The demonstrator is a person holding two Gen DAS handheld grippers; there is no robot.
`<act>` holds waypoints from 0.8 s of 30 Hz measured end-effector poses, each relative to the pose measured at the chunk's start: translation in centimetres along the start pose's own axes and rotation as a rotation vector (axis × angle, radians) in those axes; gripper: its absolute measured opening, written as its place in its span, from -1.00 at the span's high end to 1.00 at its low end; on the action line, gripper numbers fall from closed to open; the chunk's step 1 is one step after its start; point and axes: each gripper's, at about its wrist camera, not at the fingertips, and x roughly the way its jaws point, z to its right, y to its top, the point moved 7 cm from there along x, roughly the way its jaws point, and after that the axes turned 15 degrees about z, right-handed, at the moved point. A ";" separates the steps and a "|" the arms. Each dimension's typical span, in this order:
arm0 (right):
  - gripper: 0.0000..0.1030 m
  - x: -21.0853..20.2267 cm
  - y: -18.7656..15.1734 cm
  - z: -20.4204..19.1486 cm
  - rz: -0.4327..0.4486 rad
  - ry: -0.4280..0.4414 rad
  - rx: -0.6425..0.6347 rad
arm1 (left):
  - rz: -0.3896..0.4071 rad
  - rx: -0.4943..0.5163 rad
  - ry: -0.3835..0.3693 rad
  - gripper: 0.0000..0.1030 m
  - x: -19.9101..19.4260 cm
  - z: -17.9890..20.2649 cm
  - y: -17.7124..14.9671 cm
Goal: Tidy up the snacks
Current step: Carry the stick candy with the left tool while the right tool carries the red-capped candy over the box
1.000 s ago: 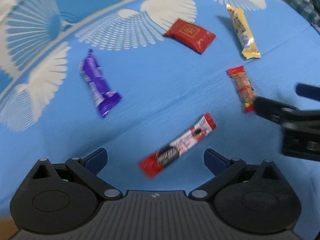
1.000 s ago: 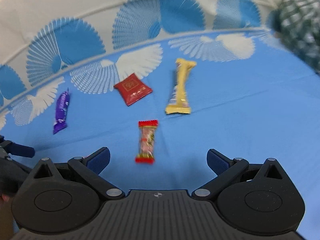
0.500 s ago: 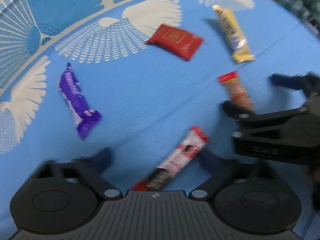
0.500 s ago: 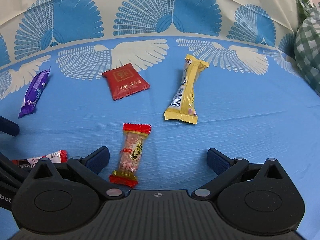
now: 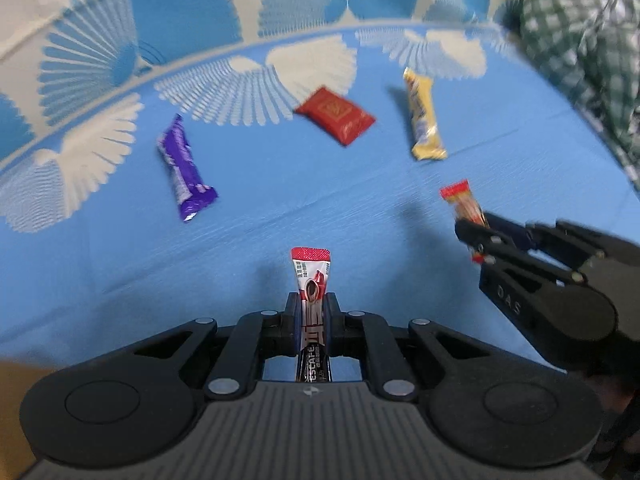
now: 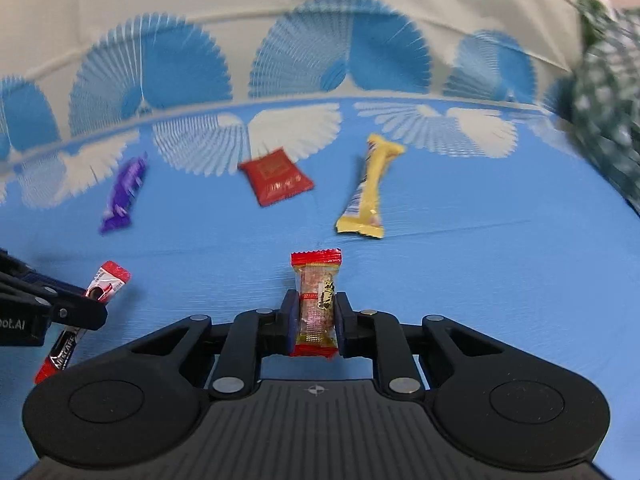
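Between my two hand-held grippers, one snack each, both clear of the blue cloth.

My left hand-held gripper [image 5: 311, 312] is clamped on the long red, white and black instant-coffee sachet [image 5: 311, 280], its long axis running straight out along the fingers, red end forward. My right hand-held gripper [image 6: 316, 312] is clenched on the small clear candy bar with red crimped ends [image 6: 317, 304], also lengthwise along the fingers. Ahead on the blue fan-patterned cloth [image 5: 280, 216] lie the purple foil bar [image 5: 185, 168], the flat red packet [image 5: 336, 118] and the yellow wrapper bar [image 5: 423, 120]. I judge the purple one nearer my left, the yellow nearer my right; both lie roughly end-on to me. No bin or tray shows, so where these go I cannot tell.
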 end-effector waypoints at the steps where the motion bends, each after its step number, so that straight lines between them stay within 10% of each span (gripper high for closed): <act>1: 0.63 -1.2 0.2 0.0 0.007 0.001 0.011 | 0.012 -0.009 0.000 0.78 -1.3 0.2 0.0; 24: 0.63 -36.3 -0.4 -14.7 0.085 0.350 0.086 | 0.084 -0.181 0.254 0.78 -37.8 -4.7 -16.3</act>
